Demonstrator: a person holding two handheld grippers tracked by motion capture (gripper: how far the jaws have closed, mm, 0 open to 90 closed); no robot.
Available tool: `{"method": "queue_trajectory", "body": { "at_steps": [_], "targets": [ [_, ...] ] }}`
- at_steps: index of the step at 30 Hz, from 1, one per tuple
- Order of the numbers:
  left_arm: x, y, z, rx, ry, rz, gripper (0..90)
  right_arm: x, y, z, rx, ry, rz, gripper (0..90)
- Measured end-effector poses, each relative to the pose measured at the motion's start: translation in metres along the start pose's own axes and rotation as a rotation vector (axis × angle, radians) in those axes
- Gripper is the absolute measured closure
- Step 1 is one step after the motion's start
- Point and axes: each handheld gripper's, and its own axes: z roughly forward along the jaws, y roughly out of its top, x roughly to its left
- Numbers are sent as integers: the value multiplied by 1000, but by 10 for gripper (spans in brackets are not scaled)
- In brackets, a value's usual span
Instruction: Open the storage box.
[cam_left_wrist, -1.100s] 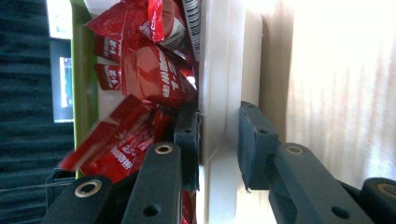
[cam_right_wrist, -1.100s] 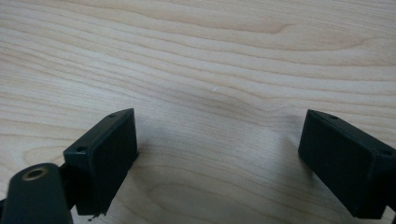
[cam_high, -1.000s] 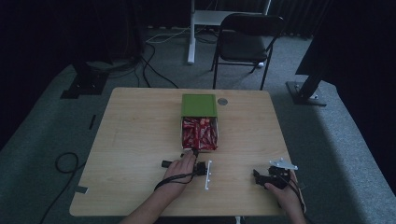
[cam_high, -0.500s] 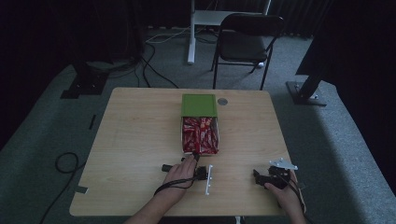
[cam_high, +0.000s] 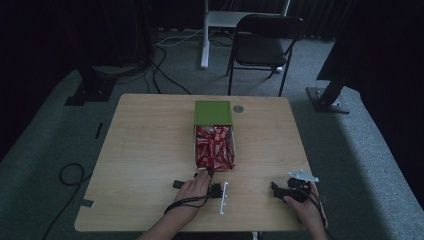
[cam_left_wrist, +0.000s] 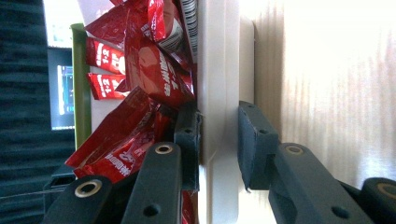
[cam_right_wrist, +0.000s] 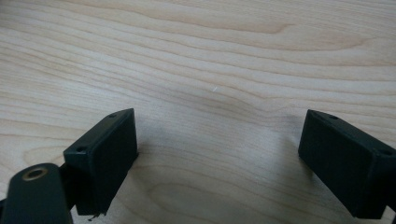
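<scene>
A white box (cam_high: 195, 145) with a green lid flap (cam_high: 213, 111) lies open at the table's middle, stuffed with red snack packets (cam_high: 214, 147). My left gripper (cam_high: 207, 173) is turned on its side at the box's near end. In the left gripper view, the left gripper (cam_left_wrist: 219, 116) straddles the box's white wall (cam_left_wrist: 219, 70). One jaw is inside against the red packets (cam_left_wrist: 149, 70), the other outside, and both press on the wall. My right gripper (cam_high: 276, 188) rests on the table at the near right. In the right gripper view, the right gripper (cam_right_wrist: 217, 135) is open over bare wood.
A small grey disc (cam_high: 238, 108) lies beside the green flap. A white bar (cam_high: 223, 197) sits next to my left hand. Beyond the table (cam_high: 150, 140) stand a folding chair (cam_high: 265, 45) and a white stand (cam_high: 205, 35), with cables (cam_high: 70, 175) on the floor.
My left hand has edged slightly nearer to me at the box's near end. The right gripper has stayed put.
</scene>
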Motion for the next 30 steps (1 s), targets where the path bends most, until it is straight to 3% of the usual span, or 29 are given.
{"method": "queue_trajectory", "body": {
  "at_steps": [9,13,22,23,25,28,30],
  "targets": [
    [0,0,-3,-4,-8,-8,727,0,0,0,0,0,0,109],
    [2,-2,-5,-19,-33,-67,711,0,0,0,0,0,1,109],
    [1,-6,-7,-53,-54,-105,640,0,0,0,0,-1,3,109],
    [3,-8,-9,-70,-74,-121,640,0,0,0,1,-1,3,109],
    [5,-13,-11,-99,-128,-163,525,0,1,0,1,-2,4,109],
    [7,-18,-15,-119,-154,-204,510,0,1,1,0,-2,4,109],
    [9,-21,-19,-116,-169,-211,500,0,1,1,0,-2,4,109]
  ]
}}
